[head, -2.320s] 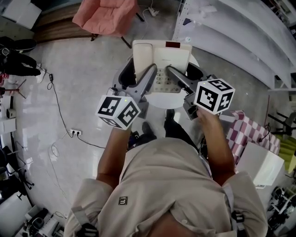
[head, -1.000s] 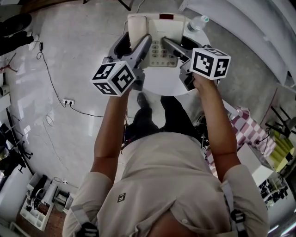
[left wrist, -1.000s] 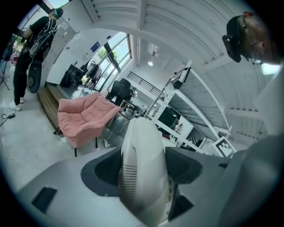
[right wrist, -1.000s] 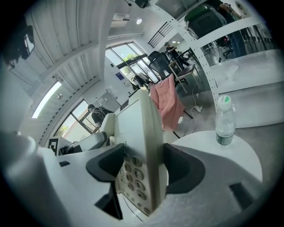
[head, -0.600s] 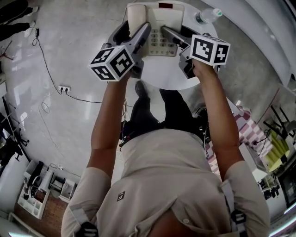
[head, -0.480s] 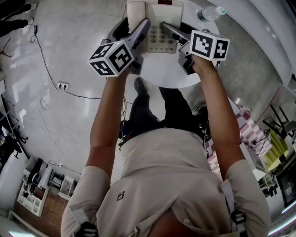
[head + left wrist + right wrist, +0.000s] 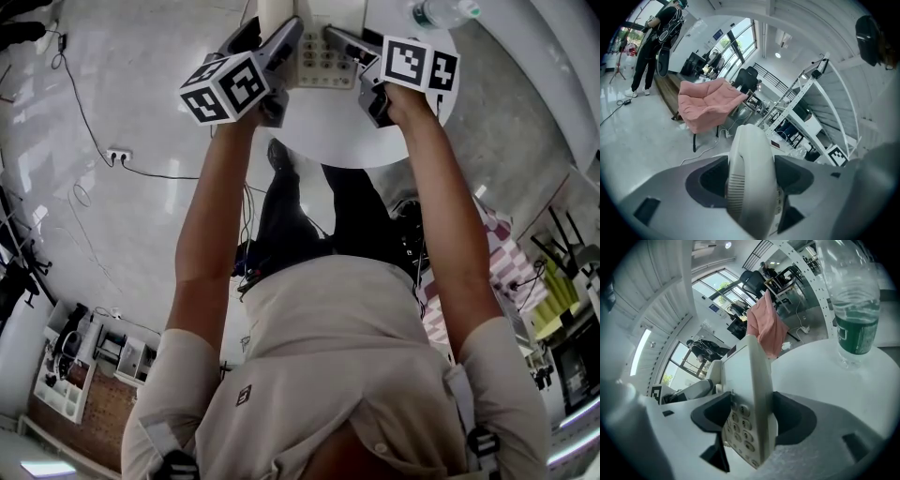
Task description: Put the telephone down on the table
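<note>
Head view: the person is holding the telephone (image 7: 323, 58) at the round table (image 7: 375, 131), with the left gripper (image 7: 279, 45) and right gripper (image 7: 345, 42) on its sides. Its far end is running off the frame.

Left gripper view: the jaws are clamping the handset (image 7: 750, 178).

Right gripper view: the jaws are pinching the keypad edge near a water bottle (image 7: 855, 310). Whether the base is touching the table is not showing. Lowering level, then releasing, is likely coming next.

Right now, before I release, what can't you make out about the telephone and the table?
Far half of the telephone: head view, cut off by the top edge.
Whether its underside touches the table: hidden in both gripper views by the left gripper and right gripper clamped on it.
Cap of the bottle: right gripper view, cut off by the top edge.
</note>
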